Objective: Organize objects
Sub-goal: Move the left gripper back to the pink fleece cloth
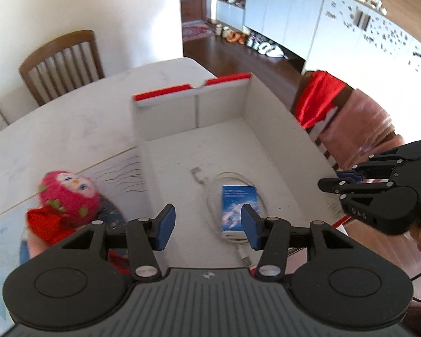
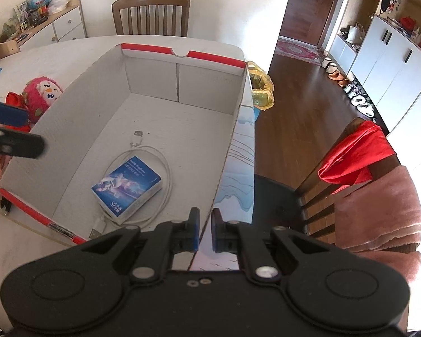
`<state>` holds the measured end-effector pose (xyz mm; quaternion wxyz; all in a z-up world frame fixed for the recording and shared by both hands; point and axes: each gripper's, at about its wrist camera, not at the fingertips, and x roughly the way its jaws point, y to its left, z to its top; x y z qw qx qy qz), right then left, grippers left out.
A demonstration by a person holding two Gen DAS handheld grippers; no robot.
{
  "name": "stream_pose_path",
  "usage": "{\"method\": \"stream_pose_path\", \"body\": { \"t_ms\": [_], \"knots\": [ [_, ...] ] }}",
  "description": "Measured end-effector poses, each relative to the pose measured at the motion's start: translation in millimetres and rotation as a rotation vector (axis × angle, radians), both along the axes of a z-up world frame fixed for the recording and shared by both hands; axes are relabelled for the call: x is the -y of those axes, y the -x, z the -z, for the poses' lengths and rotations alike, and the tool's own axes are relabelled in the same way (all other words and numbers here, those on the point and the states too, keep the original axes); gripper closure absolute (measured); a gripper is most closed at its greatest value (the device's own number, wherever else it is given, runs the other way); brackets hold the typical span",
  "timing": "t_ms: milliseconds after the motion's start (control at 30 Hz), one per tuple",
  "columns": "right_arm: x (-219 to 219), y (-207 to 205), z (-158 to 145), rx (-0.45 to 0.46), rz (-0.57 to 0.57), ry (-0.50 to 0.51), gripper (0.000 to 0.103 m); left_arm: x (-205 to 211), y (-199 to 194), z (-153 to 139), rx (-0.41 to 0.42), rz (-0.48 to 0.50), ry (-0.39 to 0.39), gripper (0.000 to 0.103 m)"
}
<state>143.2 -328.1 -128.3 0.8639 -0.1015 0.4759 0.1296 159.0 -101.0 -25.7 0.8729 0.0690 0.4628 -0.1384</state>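
A: Starting at the left, what sits on the table (image 1: 70, 129)?

B: A pink plush toy (image 1: 68, 193) lies just outside the left wall of the cardboard box (image 2: 233, 129), beside some red fabric.

A: And the left gripper (image 1: 207, 226)?

B: It hangs above the near end of the box, jaws parted about halfway, with nothing between the blue pads (image 1: 165, 226). Below it, on the box floor, a small blue packet (image 2: 127, 186) lies on top of a coiled white cable (image 2: 165, 168).

A: The right gripper (image 2: 204, 231)?

B: Clamped on the box's right wall at its near end. The pads nip the thin cardboard edge from both sides, almost meeting.

A: Further right?

B: A chair draped with a red cloth (image 2: 356, 154) and a pink blanket (image 2: 379, 210), standing off the table.
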Motion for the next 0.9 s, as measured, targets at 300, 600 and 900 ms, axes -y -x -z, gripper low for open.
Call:
{"method": "stream_pose_path", "body": {
  "t_ms": [300,600,900],
  "knots": [
    [-4,-1,0,-0.005,0.012,0.018,0.096,-63,28,-7,0.087,-0.115,-0.019,0.039],
    [-8,0,0,-0.009,0.02,0.043,0.096,-127,42,11,0.055,-0.263,-0.001,0.026],
    [-10,0,1,-0.013,0.034,0.054,0.096,-168,47,40,0.015,-0.365,0.043,0.007]
  ]
}}
